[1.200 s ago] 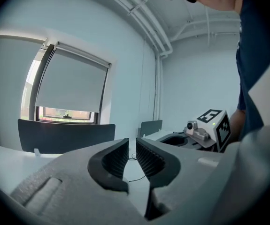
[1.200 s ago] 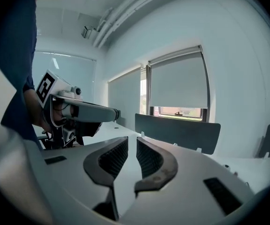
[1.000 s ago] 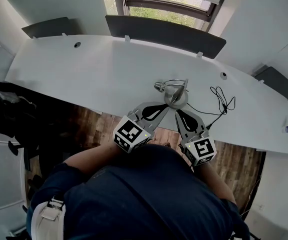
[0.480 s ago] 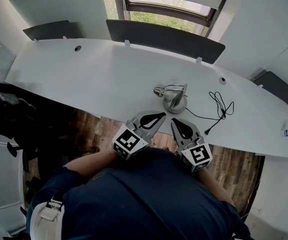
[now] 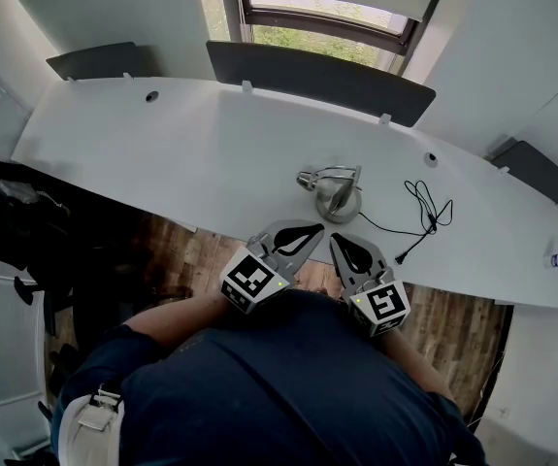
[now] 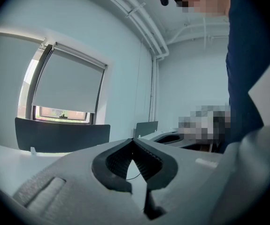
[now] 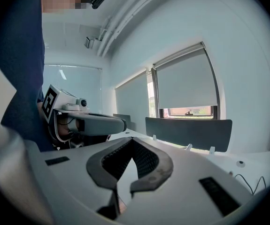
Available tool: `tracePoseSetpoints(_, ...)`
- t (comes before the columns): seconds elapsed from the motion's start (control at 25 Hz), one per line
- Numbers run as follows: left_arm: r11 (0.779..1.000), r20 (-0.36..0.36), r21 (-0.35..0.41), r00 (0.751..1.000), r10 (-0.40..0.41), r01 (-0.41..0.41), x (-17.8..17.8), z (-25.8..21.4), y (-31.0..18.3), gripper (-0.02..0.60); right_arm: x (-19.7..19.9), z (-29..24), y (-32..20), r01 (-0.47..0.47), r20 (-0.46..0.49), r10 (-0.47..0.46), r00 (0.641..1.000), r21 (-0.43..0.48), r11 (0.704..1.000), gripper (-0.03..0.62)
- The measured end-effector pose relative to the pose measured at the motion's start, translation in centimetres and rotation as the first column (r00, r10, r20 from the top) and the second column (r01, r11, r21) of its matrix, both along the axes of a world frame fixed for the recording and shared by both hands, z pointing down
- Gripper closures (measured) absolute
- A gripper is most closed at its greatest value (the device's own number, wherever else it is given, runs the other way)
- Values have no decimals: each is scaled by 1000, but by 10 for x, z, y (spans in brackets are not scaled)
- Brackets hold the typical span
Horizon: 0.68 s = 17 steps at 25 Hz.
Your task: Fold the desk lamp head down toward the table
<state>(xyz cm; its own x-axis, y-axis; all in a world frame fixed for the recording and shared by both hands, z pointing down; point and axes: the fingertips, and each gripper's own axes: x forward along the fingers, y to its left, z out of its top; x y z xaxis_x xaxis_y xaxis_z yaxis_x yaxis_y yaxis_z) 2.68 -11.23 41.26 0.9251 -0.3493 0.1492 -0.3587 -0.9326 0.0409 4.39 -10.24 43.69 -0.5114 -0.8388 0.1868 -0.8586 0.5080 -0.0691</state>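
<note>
The silver desk lamp (image 5: 333, 188) stands near the front edge of the white desk (image 5: 181, 153). Its round base (image 5: 340, 203) sits under a bent arm, and its head (image 5: 308, 178) hangs low at the left, close to the tabletop. My left gripper (image 5: 315, 228) is shut and empty, just short of the desk's front edge below the lamp. Beside it, my right gripper (image 5: 337, 240) is also shut and empty. Neither touches the lamp. The left gripper view shows closed jaws (image 6: 133, 140) and no lamp. In the right gripper view the jaws (image 7: 132, 140) meet too, with the left gripper (image 7: 90, 122) alongside.
A black cable (image 5: 428, 202) runs from the lamp base to a plug (image 5: 401, 254) at the front right. Dark partition panels (image 5: 317, 66) line the desk's far edge under a window (image 5: 327, 16). Dark gear (image 5: 7, 212) stands left of the desk, above wooden floor (image 5: 186, 250).
Both grippers have drawn back from the lamp base toward the person's body. The lamp keeps its folded shape and place.
</note>
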Motion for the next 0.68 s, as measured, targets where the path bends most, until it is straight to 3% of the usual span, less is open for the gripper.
tracePoseSetpoints(0.68, 1000, -2, 2, 1000, 12, -12, 8, 1, 4, 575, 7, 4, 2, -3, 1, 3, 1000, -7, 1000, 585)
